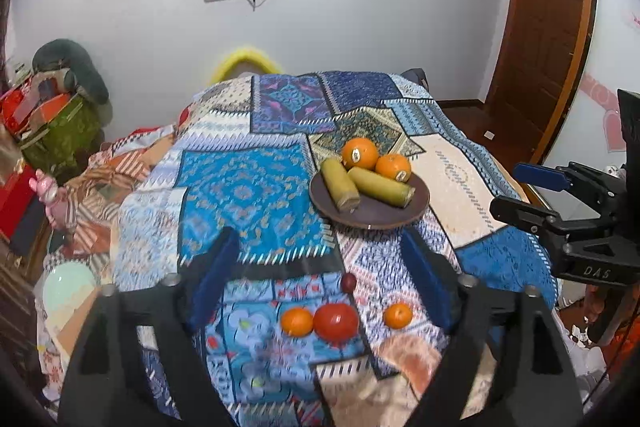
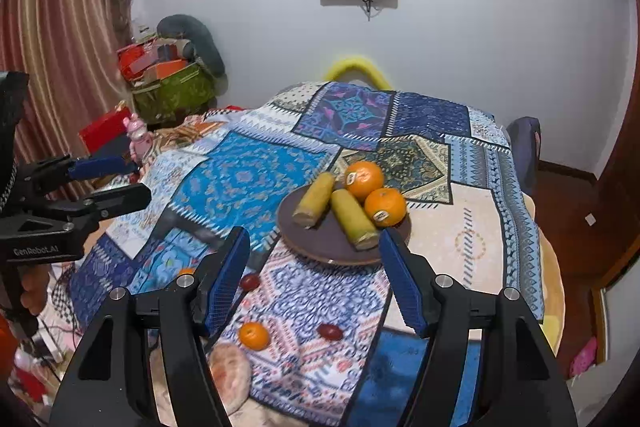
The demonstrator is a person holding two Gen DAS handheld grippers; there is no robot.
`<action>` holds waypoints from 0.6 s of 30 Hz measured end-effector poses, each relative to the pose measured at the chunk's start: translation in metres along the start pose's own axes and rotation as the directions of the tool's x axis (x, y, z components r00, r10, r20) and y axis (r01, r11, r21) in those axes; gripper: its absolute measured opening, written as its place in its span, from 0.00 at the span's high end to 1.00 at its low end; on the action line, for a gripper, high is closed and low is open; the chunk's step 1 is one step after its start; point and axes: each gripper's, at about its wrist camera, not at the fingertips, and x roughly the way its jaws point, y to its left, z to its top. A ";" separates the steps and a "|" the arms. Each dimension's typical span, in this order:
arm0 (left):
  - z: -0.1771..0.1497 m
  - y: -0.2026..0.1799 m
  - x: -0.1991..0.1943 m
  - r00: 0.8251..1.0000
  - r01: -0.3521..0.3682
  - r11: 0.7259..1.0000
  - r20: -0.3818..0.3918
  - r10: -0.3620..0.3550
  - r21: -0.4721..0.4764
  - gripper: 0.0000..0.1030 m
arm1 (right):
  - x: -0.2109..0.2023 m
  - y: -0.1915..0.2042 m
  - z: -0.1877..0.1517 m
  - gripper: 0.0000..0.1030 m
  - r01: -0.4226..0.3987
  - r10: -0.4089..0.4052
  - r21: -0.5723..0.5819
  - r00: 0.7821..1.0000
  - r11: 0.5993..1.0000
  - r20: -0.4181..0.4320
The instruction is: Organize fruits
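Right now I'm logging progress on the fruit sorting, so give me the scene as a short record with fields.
plate: brown plate on the patchwork cloth
on the plate: two oranges with stickers, two yellow-green stalk pieces
loose on the cloth: tomato, two small oranges, dark red small fruits
left gripper: open, nothing between the pads
right gripper: open, nothing between the pads
left to do: loose fruits not yet on the plate
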 end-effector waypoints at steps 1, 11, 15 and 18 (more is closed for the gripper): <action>-0.004 0.002 -0.003 1.000 -0.001 1.000 -0.001 0.001 -0.003 0.15 | 0.000 0.005 -0.003 0.38 0.003 -0.003 -0.011 1.000 1.000 -0.005; -0.043 0.018 0.006 0.996 0.009 1.000 -0.089 -0.010 -0.010 0.15 | 0.022 0.036 -0.034 0.37 -0.020 0.018 -0.027 0.996 0.999 -0.093; -0.058 0.020 0.019 0.993 0.018 1.000 -0.120 -0.020 -0.016 0.15 | 0.036 0.040 -0.048 0.37 -0.018 0.014 -0.027 0.989 0.999 -0.146; -0.067 0.023 0.031 0.990 0.012 1.000 -0.143 -0.014 -0.016 0.21 | 0.048 0.042 -0.057 0.37 -0.017 0.011 -0.030 0.983 0.999 -0.183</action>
